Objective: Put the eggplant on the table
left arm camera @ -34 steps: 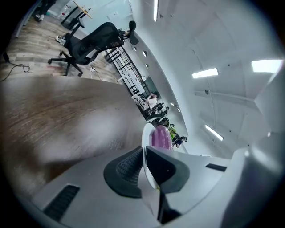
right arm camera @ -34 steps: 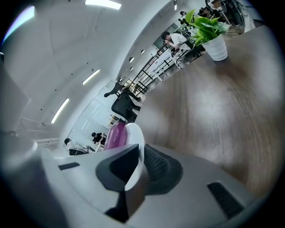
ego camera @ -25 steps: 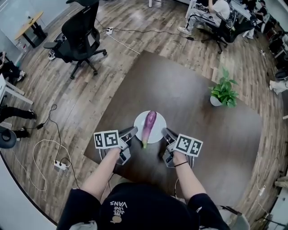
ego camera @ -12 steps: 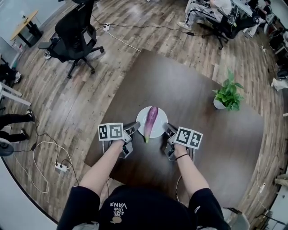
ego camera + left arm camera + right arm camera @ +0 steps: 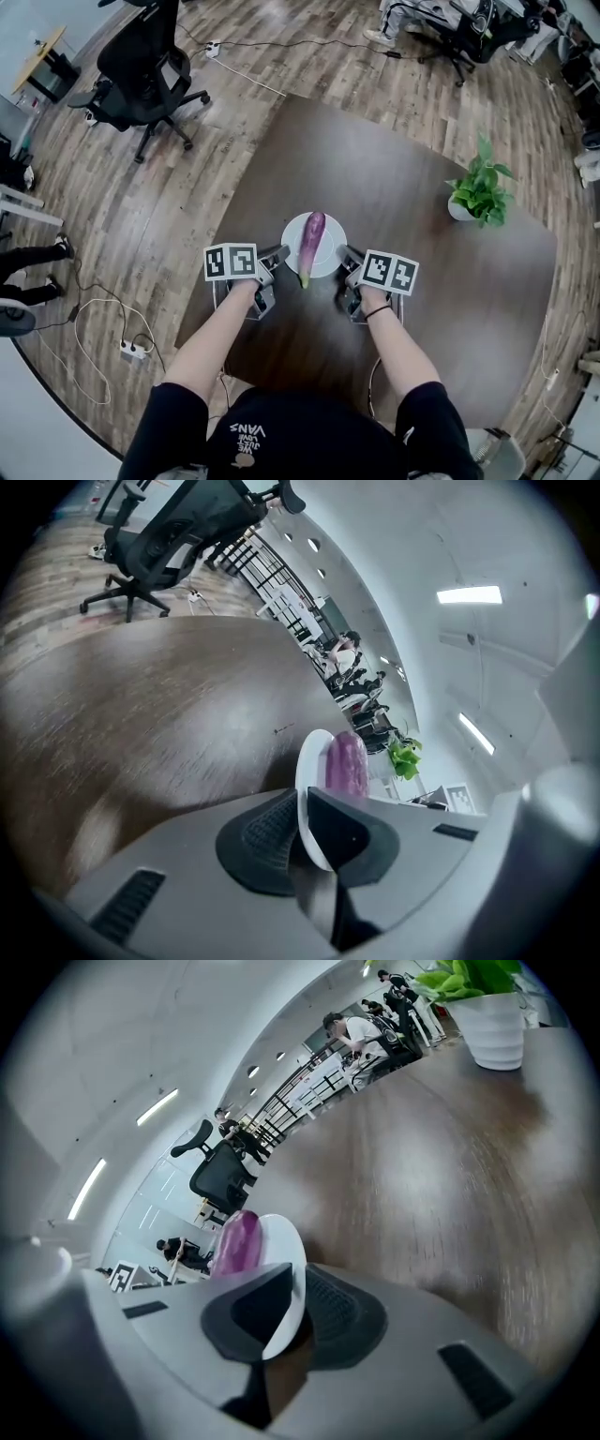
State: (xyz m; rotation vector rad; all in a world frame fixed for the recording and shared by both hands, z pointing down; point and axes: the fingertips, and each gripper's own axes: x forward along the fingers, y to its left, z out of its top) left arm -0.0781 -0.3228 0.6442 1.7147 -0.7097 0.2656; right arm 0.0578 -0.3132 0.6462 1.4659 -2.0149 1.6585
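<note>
**Eggplant rides a plate pinched from both sides, low over the table**

From where I stand, the eggplant [image 5: 312, 242] lies on a small white plate [image 5: 333, 231], and the plate is carried by both tools at once. The left gripper [image 5: 279, 256] has its jaws clamped on the plate's left rim. The right gripper [image 5: 345, 256] has its jaws clamped on the right rim. Each gripper view shows the thin white edge squeezed between the two dark pads, with the purple body just beyond.

The plate sits over the near part of the dark brown table [image 5: 394, 169], well apart from the potted plant [image 5: 480, 192] at the far right. I cannot tell whether its underside touches the wood or hangs just above it.

The relation that matters is this: the eggplant lies between the two grippers, about as near to one as to the other, and neither touches it. Its long axis runs away from the person, crossing the line between the two grips. The greenish stem end points back toward the person and pokes past the near rim.

To my eye the setting-down is nearly finished. Any tilt along that long axis could send the eggplant sliding off the near rim, so the two sides should go down level together.
</note>
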